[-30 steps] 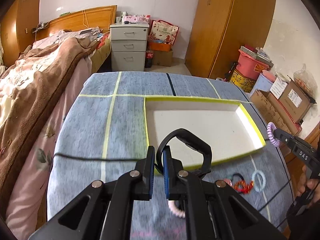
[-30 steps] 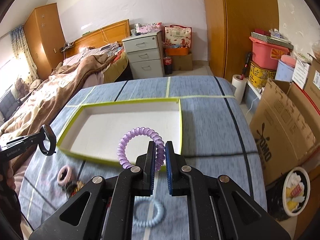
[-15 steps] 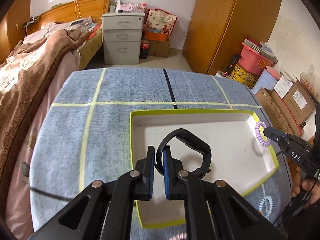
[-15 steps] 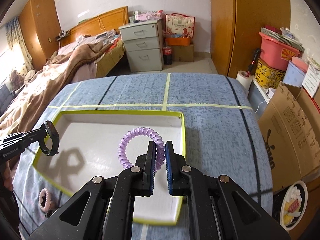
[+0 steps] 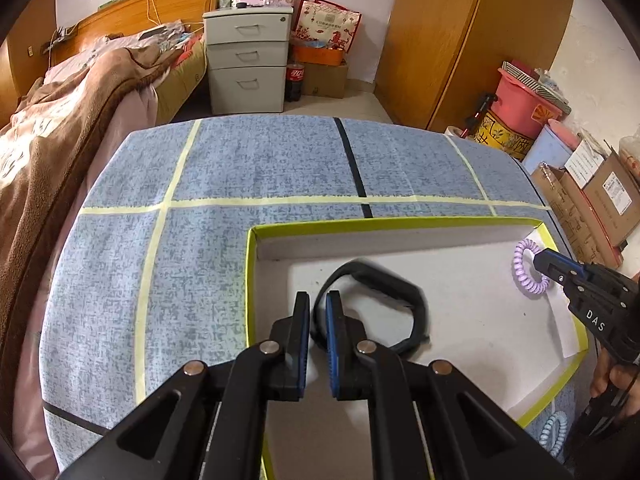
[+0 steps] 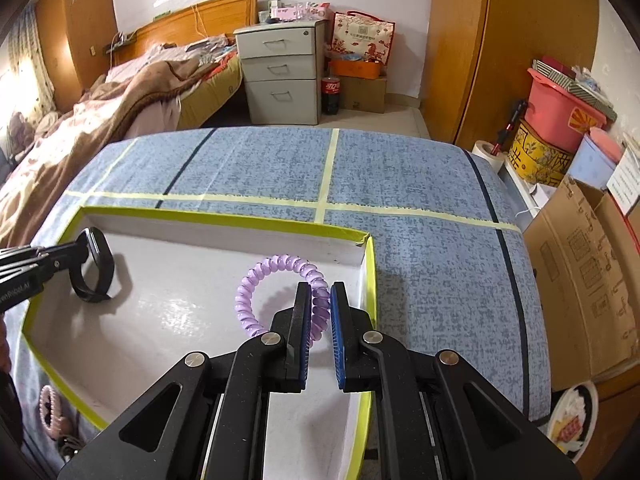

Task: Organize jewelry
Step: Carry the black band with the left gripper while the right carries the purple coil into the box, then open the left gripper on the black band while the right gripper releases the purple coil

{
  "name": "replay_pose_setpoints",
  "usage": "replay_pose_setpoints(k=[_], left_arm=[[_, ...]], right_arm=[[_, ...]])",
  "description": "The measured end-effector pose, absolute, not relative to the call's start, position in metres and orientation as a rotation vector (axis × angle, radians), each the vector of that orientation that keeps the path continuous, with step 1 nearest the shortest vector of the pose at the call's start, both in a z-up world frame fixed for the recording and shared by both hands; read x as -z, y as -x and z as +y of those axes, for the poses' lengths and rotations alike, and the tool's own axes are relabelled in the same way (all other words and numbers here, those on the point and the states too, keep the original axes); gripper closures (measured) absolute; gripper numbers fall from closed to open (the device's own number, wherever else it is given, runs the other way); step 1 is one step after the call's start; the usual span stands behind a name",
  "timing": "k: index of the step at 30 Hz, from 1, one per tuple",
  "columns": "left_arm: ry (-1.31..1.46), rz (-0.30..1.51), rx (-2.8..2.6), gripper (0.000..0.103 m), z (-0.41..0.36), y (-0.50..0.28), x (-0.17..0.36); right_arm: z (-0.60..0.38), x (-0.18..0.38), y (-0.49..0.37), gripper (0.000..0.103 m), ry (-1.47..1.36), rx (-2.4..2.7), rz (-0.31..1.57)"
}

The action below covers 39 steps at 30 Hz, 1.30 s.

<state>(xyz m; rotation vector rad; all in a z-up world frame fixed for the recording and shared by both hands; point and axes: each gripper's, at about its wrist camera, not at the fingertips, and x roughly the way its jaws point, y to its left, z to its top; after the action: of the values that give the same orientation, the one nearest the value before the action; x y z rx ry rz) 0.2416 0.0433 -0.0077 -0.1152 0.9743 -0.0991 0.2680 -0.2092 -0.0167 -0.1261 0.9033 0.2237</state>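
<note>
Both items are now over the inside of the white tray (image 5: 472, 320), the landmark here, and low above its floor. A second back, both sets of tongs hung at the tray's near edge, with the loose pieces on the blue surface (image 5: 248, 168) in view below them. Since then each has travelled forward and sunk, so the tray fills the lower half of each view.

The left tongs (image 5: 317, 312) are clamped on the black wristband (image 5: 384, 284), whose loop hangs over the tray's left part, close to the floor; whether it touches is unclear. The right tongs (image 6: 320, 304) are clamped on the purple coil hair tie (image 6: 276, 268), near the tray's far right corner.

Judging by this, the carry is nearly done and release is the step left. A pale blue coil tie (image 5: 554, 428) and a pink beaded bracelet (image 6: 50, 408) lie outside the tray, just past its near rim, still to be collected.
</note>
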Motion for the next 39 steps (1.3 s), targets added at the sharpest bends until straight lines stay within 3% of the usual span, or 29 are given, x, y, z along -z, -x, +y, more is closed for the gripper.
replay_pose_setpoints(k=[25,27,29,32,39], left_arm=[[0.13,0.984,0.096,0.093,0.045,-0.247,0.012],[0.135,0.982,0.091,0.092,0.047,-0.245,0.011],[0.132,0.974,0.089,0.079,0.047,-0.242,0.008],[0.145,0.95,0.113,0.068,0.047,-0.233,0.001],[0.153,0.894,0.132,0.064,0.051,-0.202,-0.02]], right_arm=[[-0.201,0.026,-0.271,0.092,0.157,-0.219,0.911],[-0.202,0.024,-0.27,0.086,0.151,-0.222,0.906],[-0.204,0.021,-0.268,0.077,0.143,-0.224,0.897],[-0.205,0.015,-0.263,0.067,0.116,-0.242,0.876],[-0.206,-0.005,-0.237,0.066,0.096,-0.251,0.829]])
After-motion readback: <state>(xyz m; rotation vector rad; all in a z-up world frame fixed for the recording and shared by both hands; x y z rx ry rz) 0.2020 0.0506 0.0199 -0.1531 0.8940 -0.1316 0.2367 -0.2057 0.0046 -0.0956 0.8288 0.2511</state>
